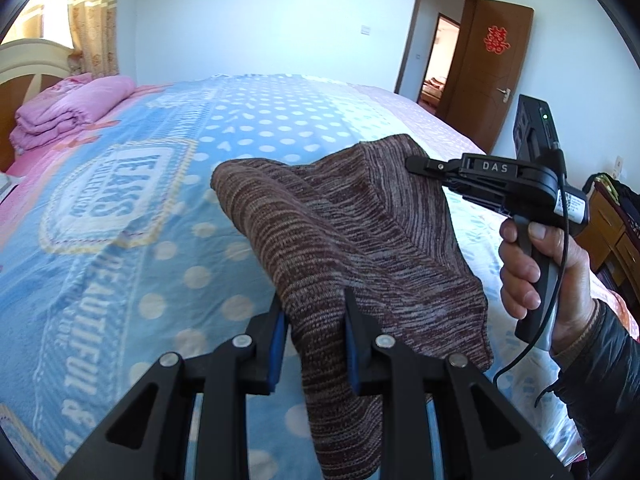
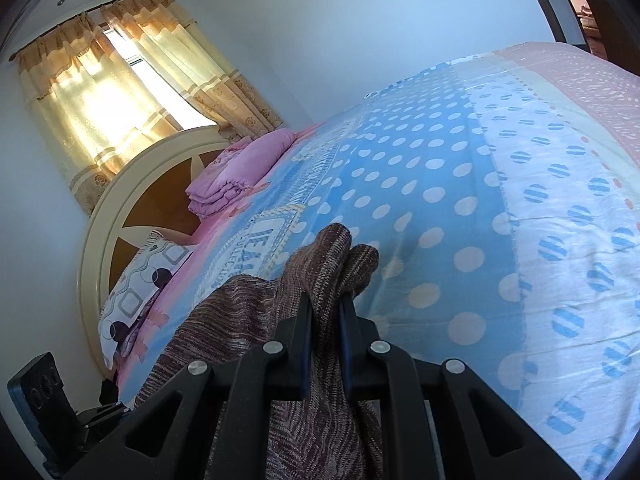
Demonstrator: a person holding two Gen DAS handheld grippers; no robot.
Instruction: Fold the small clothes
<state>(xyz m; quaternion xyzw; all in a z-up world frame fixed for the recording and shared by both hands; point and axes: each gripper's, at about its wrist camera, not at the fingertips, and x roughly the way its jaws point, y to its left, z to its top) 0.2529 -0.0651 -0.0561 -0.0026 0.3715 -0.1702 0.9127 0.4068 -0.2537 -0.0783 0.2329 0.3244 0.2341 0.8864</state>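
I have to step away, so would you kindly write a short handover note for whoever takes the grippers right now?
Left gripper: shut on the brown knit garment.
Right gripper: shut on another part of the same garment; the right hand holds its handle.
Where: the garment hangs bunched between the two grippers, above the bed; whether any part touches the cover is unclear.
Done: garment picked up at two points.
Left: no neat fold shows yet; probably spread it on the bed, fold it and release.
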